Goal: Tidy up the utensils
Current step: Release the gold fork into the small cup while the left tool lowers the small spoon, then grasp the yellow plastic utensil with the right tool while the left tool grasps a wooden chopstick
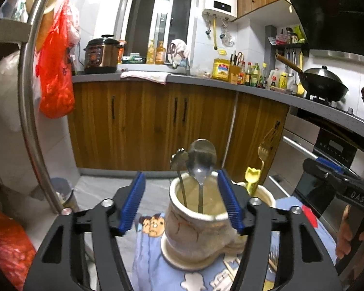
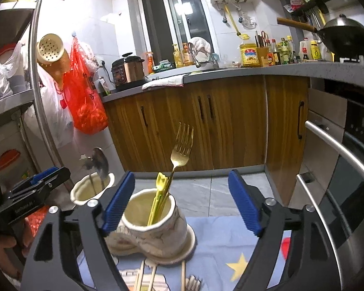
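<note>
Chopsticks (image 2: 153, 275), perhaps, right view only.

Both the left gripper (image 1: 181, 200) and the right gripper (image 2: 182, 202) are matte black frames with triangular cut-outs, silver round screws at the joints and ribbed blue fingers (image 1: 132, 203), white lettering on the side, and bare-skinned hands (image 1: 351, 232) around the handles.

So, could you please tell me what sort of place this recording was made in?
Most likely a home kitchen: a wok sits on the stove, a pressure cooker stands on the counter, and sauce bottles line the tiled wall above wooden cabinets.
</note>
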The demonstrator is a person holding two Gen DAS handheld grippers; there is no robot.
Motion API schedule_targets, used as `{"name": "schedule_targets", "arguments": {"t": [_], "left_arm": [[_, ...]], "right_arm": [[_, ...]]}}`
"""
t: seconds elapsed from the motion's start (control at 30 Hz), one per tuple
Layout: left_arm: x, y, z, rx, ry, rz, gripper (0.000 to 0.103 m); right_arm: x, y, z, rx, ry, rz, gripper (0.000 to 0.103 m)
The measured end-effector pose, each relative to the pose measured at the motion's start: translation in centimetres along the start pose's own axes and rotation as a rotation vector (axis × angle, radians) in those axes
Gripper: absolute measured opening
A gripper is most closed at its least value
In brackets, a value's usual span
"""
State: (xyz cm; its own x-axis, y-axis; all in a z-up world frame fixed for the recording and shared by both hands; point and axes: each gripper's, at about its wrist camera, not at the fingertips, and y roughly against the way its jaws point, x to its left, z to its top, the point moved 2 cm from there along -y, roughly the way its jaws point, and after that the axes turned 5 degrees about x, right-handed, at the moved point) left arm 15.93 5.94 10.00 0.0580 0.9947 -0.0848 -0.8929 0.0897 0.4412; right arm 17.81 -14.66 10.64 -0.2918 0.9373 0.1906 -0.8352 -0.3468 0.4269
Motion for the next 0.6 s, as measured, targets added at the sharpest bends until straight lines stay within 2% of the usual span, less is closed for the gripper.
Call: {"name": "schedule_targets", "arguments": {"t": [0.07,0.23,0.3,0.5,0.6], "left_arm": [[-0.4,1.2,-0.3,0.015,-0.004,0.005,0.079],[-1.7,3.2,-1.8,0.05,-0.013,0.012,0.092],[-2.2,3.6,-2.7,0.072,-0.008,0.018,0.094],[-3.9,2.7,-6.5,0.204,0.026,0.001,0.095],[-4.8,1.6,-8.6,0.26,0.009,0.019,0.095]], "right_arm": [[-0.1,1.4,-0.2,0.011,0.012,-0.006,0.092],[-1.1,3.9,-2.2,0.058,0.021,-0.03,0.097],[-1.7,4.4,-3.4,0.087,0.013,-0.037,0.097],[-3.3,4.0,-7.9,0.218,-0.006,-0.083,0.097],[-3.4,3.0,-9.9,0.297,-0.016,-0.078,0.09]]}}
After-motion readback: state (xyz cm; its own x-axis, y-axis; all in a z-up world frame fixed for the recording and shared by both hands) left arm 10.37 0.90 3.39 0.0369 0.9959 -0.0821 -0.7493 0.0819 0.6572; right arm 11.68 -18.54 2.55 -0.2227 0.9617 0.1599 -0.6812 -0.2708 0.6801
